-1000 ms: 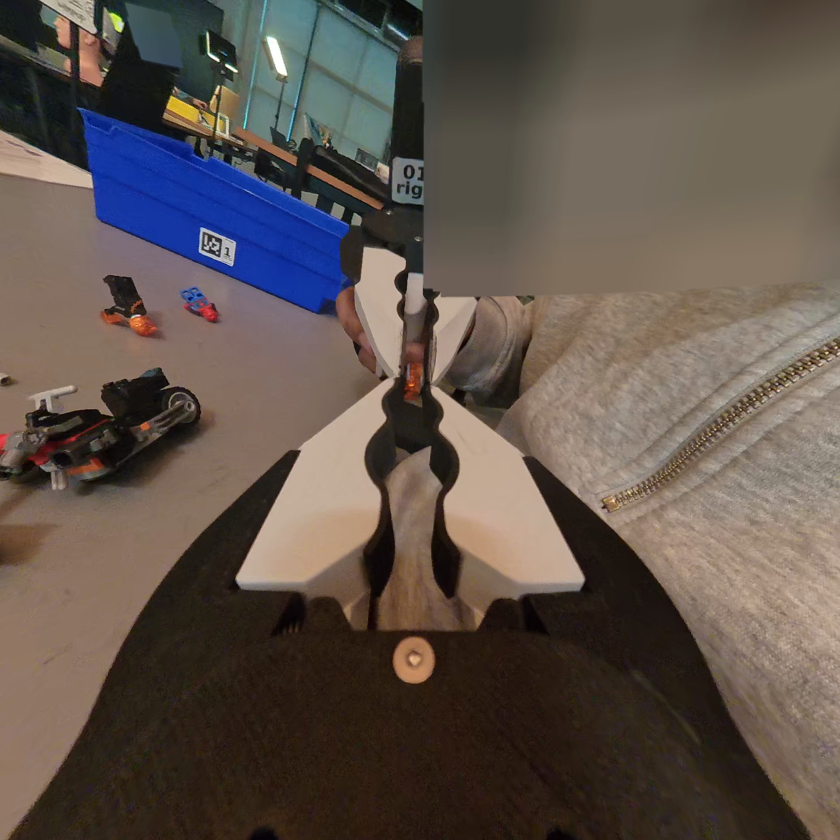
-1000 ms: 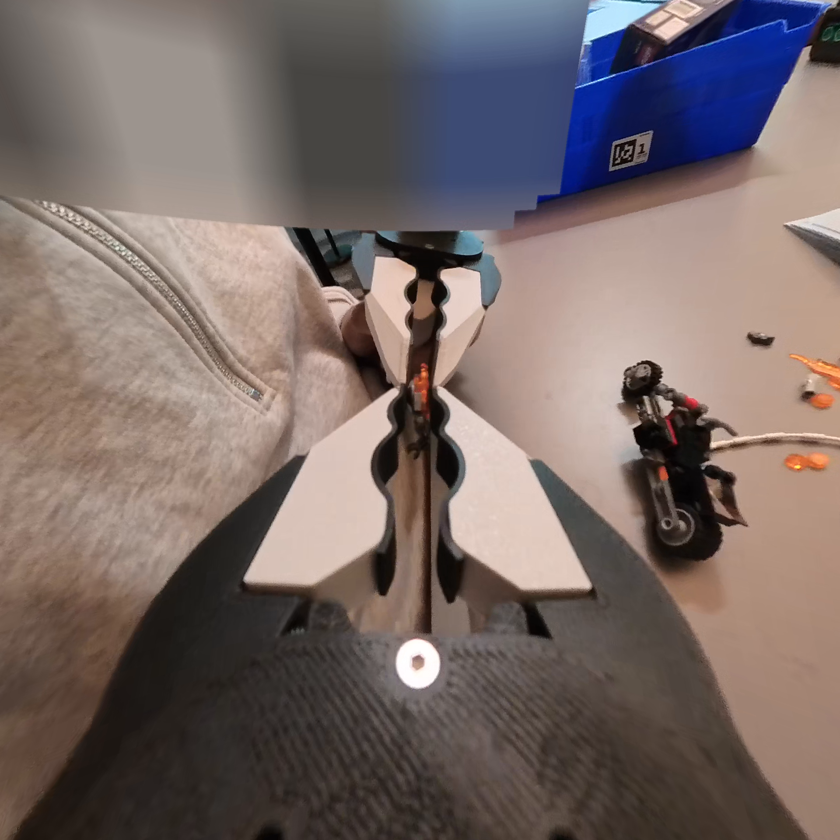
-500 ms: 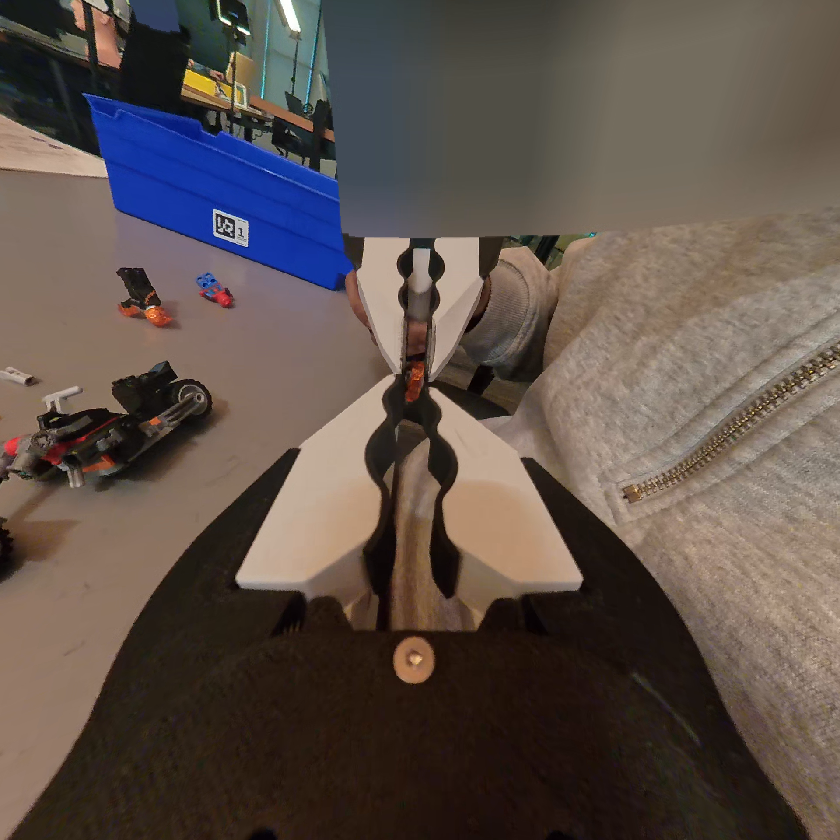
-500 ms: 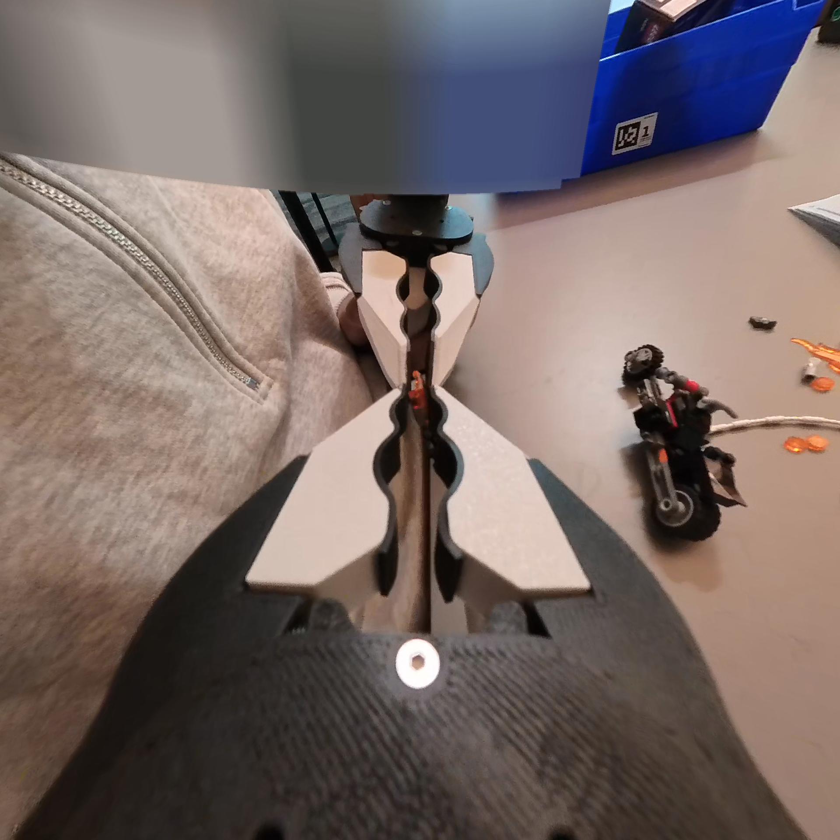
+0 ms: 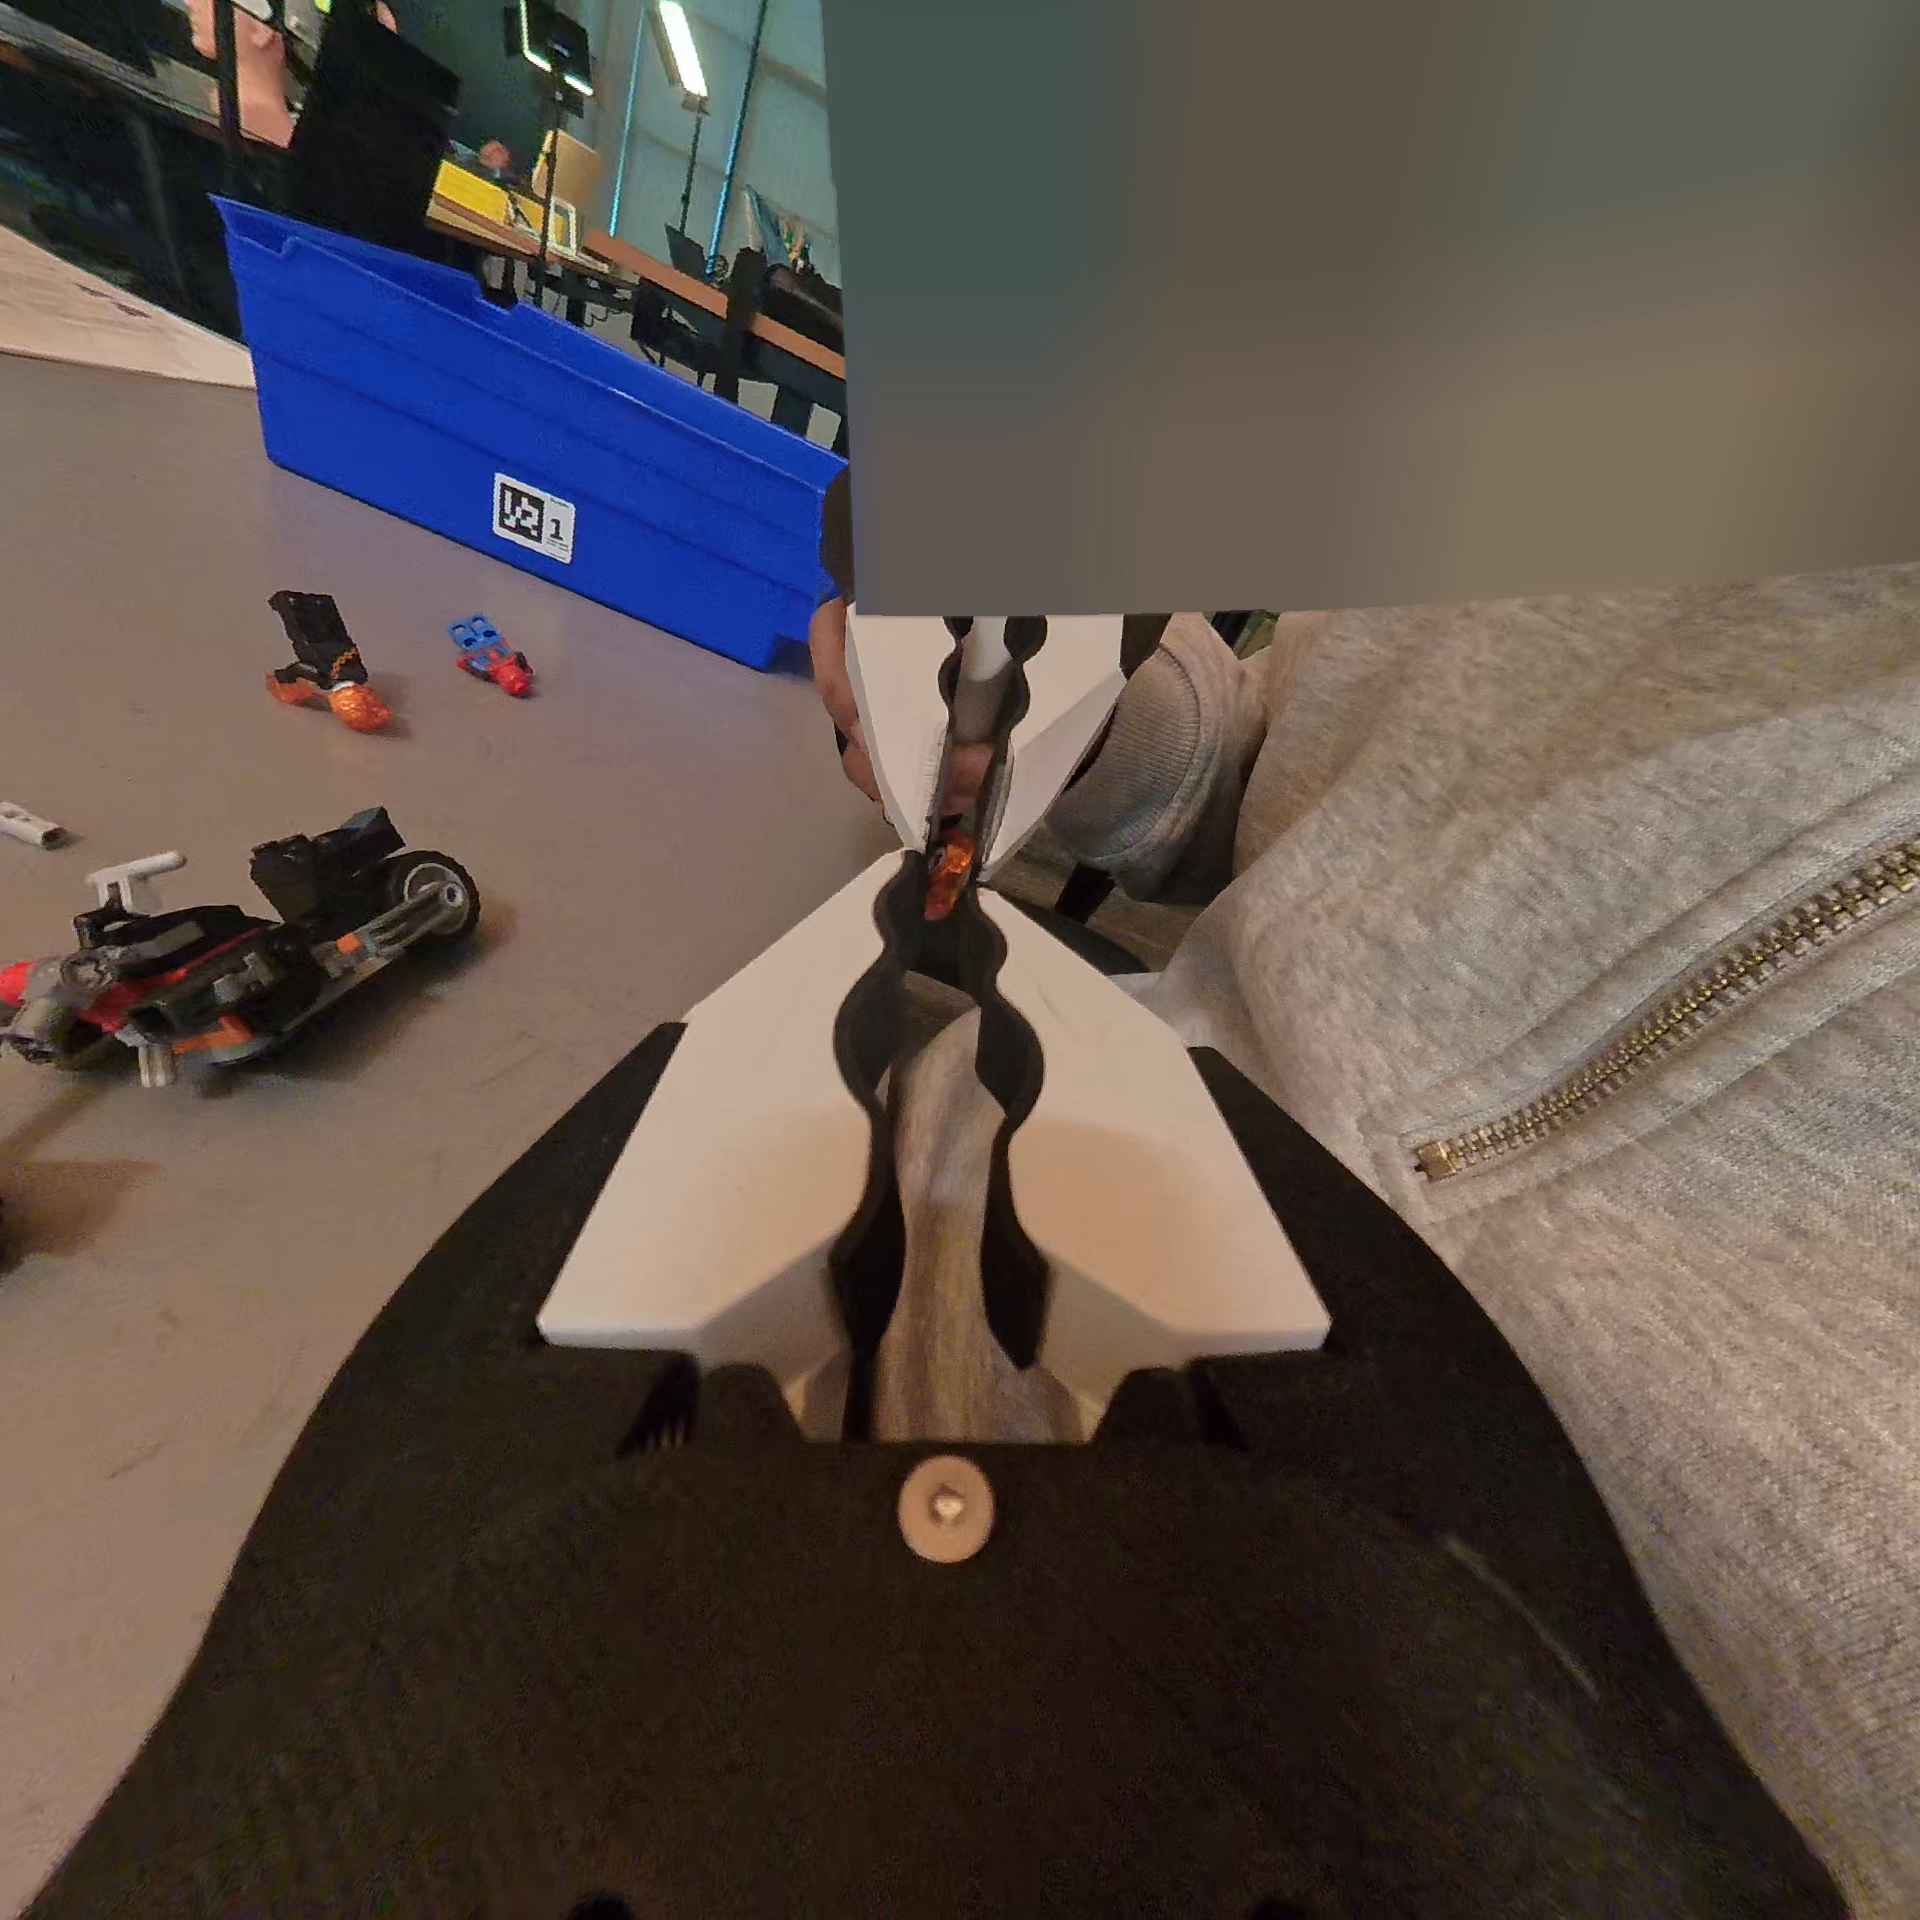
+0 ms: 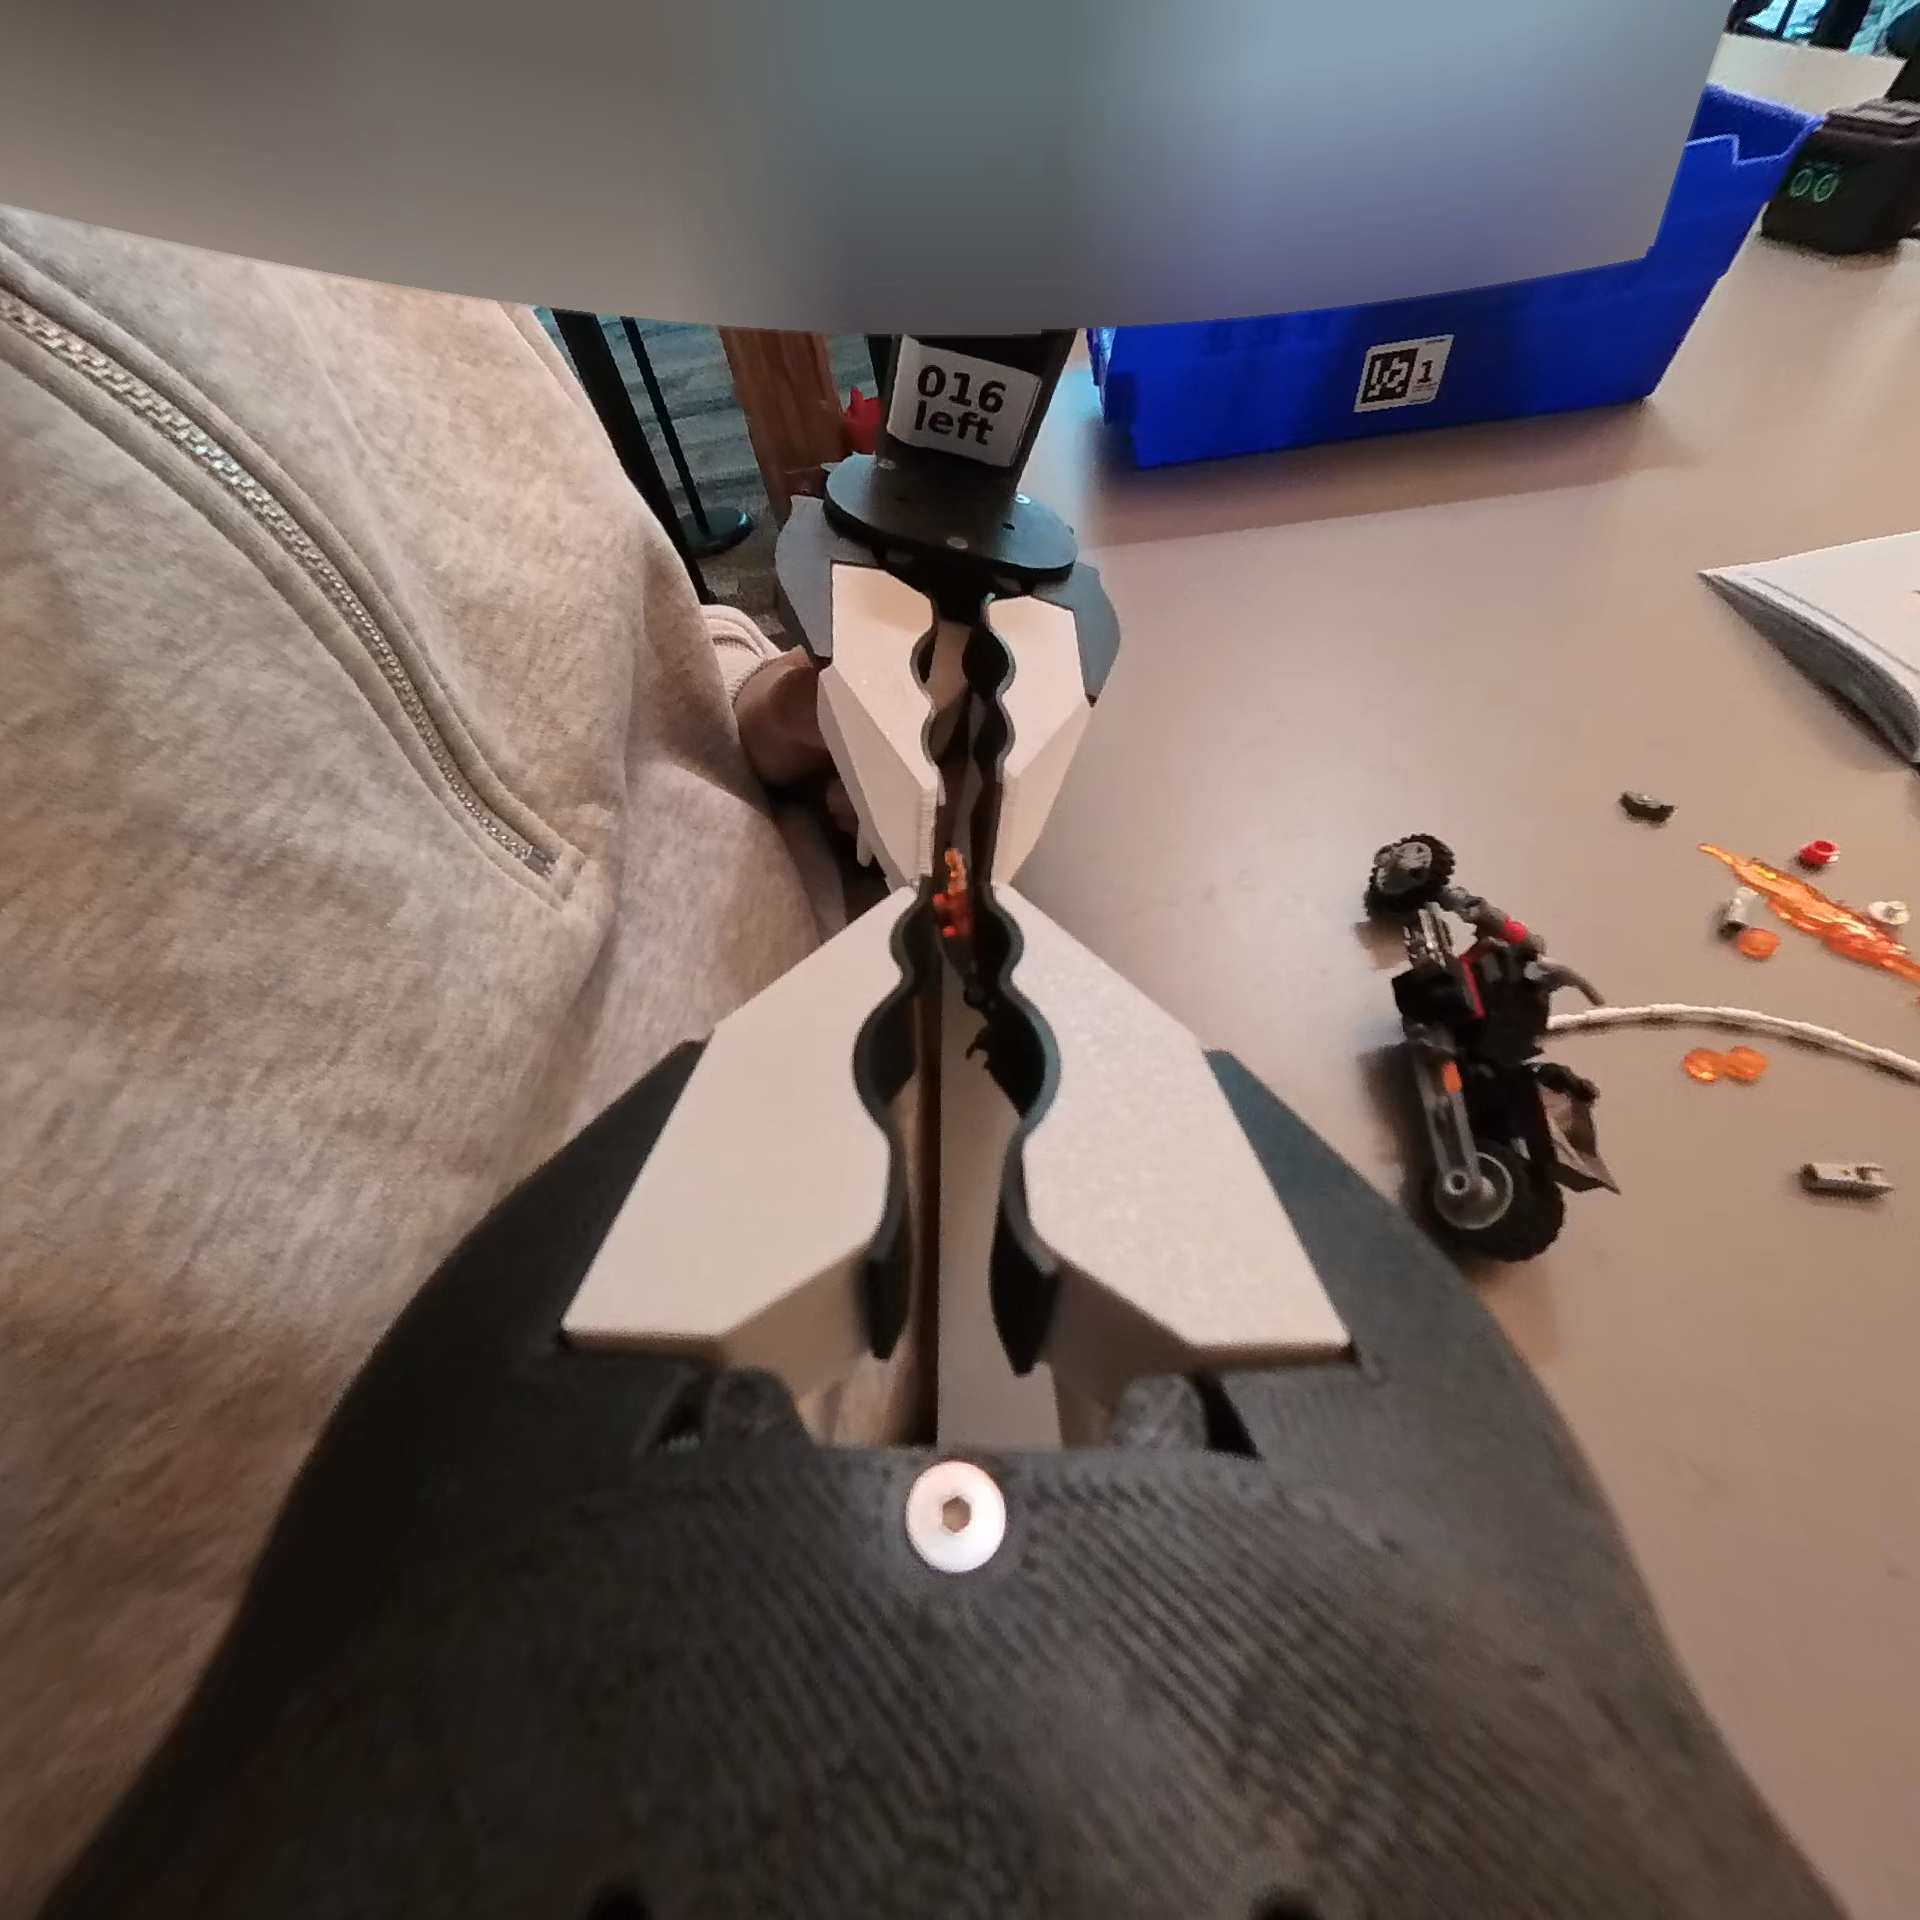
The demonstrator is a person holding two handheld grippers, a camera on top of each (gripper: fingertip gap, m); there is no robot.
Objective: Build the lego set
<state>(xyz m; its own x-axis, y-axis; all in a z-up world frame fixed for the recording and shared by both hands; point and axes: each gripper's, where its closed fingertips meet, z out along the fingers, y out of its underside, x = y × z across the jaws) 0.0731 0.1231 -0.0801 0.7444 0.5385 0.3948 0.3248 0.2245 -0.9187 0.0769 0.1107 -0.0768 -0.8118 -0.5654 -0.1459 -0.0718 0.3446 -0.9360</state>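
My two grippers meet tip to tip in the air in front of the person's grey zip hoodie (image 5: 1558,935). My left gripper (image 5: 940,883) is shut on a small orange lego piece (image 5: 945,878). My right gripper (image 6: 951,904) is shut on the same small part, whose orange end (image 6: 951,894) shows at the tips with a thin black bit (image 6: 982,1003) behind it between the jaws. The opposite gripper shows in each view: the right one (image 5: 977,727), the left one (image 6: 956,727). The black and red lego motorcycle (image 5: 239,956) (image 6: 1475,1049) lies on its side on the grey table.
A blue bin (image 5: 520,457) (image 6: 1455,312) stands at the back. Loose parts lie about: a black and orange piece (image 5: 322,665), a blue and red piece (image 5: 488,655), an orange flame (image 6: 1808,914), a white string (image 6: 1714,1029), orange studs (image 6: 1725,1065). A booklet (image 6: 1839,623) lies far right. Only a small space, under 4 cm, lies between the two pairs of fingers. Both grippers' tips are roughly 25 cm from the orange flame (image 6: 1808,914).
Both grippers have stayed shut, tip to tip on the small orange piece. They have shifted and tilted slightly together. The motorcycle and loose parts have not moved.
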